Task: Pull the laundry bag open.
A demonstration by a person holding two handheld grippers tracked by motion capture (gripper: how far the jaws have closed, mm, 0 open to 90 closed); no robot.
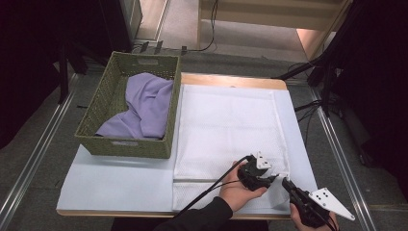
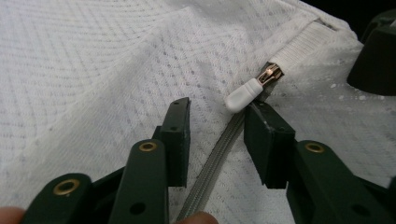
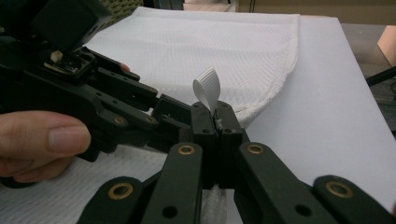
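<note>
White mesh bag [image 1: 226, 125] lies flat on the counter [image 1: 120, 178], right claw [image 3: 215, 122] clamped on its corner tab [image 3: 208, 88], left claw [image 2: 217, 135] apart around the zip pull [image 2: 243, 94] (untouched), which may slip sideways on closing.

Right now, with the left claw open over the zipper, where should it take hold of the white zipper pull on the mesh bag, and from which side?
Grip the white zipper pull on its flat plastic tab, not the metal slider above it. It lies flat along the zipper track, pointing back toward the left claw, so come in low along the track and probably pinch its two long sides. The right claw holds the bag's white loop.
</note>
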